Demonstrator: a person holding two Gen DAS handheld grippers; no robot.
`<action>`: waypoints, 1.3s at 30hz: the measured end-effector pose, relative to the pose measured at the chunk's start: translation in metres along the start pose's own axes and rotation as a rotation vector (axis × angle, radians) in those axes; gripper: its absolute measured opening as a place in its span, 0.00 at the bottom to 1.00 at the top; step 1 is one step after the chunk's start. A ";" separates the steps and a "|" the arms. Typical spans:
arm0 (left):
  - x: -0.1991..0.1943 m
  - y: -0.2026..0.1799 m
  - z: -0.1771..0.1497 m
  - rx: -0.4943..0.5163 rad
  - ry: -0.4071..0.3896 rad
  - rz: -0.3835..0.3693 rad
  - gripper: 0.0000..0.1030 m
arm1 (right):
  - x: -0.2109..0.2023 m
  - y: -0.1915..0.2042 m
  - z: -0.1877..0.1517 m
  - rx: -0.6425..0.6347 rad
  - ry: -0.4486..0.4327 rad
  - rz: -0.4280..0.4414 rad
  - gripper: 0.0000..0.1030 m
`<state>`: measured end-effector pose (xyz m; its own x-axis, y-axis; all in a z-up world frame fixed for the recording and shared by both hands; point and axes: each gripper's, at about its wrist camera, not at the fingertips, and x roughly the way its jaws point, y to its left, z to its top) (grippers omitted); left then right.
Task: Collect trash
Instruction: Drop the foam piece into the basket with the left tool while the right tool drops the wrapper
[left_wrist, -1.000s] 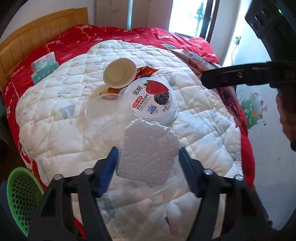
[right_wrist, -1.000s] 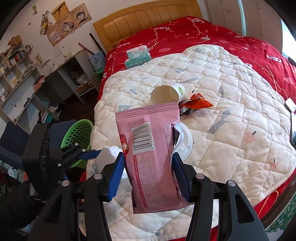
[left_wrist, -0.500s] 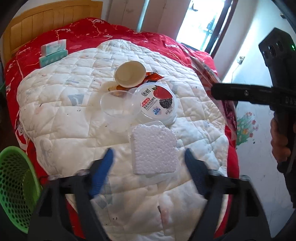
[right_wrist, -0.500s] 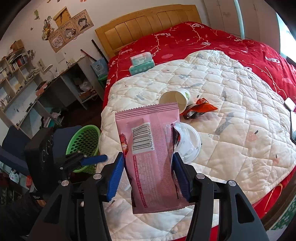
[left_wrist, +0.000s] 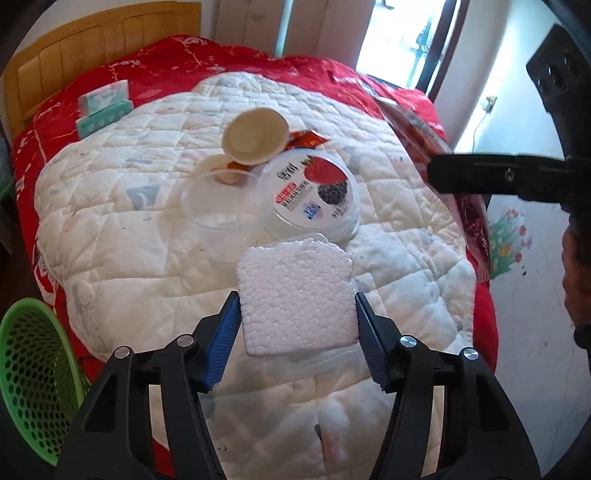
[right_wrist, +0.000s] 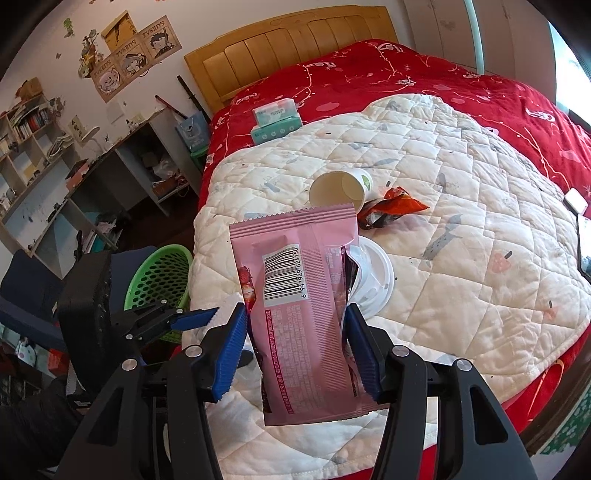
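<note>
Up front, a white foam block (left_wrist: 297, 295) sits between the left claw's (left_wrist: 295, 325) blue pads, which are closing against its sides, above the bed's white quilt (left_wrist: 122, 236). Clamped in the right claw (right_wrist: 295, 343), a pink snack wrapper (right_wrist: 299, 295) stands upright. Nearby lie a yogurt tub (left_wrist: 314, 192), paper cup (right_wrist: 338, 188) and green basket (left_wrist: 29, 376).

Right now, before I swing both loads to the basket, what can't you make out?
- Green basket: cut off by the left wrist view's edge; the left gripper hides part of it in the right wrist view.
- Yogurt tub: mostly behind the pink wrapper.
- Foam block: jaws closing; pad contact unclear.
- Orange wrapper: behind the paper cup.
</note>
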<state>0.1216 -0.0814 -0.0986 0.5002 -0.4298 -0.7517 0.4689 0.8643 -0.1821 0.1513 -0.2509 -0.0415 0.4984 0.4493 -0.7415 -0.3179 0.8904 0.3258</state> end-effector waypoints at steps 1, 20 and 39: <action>-0.005 0.002 -0.001 -0.007 -0.012 -0.002 0.58 | 0.000 0.002 0.000 -0.003 -0.002 0.002 0.51; -0.115 0.155 -0.061 -0.351 -0.121 0.307 0.58 | 0.049 0.111 0.016 -0.152 0.027 0.126 0.51; -0.145 0.281 -0.138 -0.669 -0.101 0.439 0.79 | 0.155 0.223 0.040 -0.214 0.144 0.210 0.53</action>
<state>0.0809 0.2598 -0.1284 0.6157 -0.0081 -0.7879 -0.3051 0.9195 -0.2479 0.1899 0.0207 -0.0602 0.2900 0.5931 -0.7511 -0.5713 0.7369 0.3614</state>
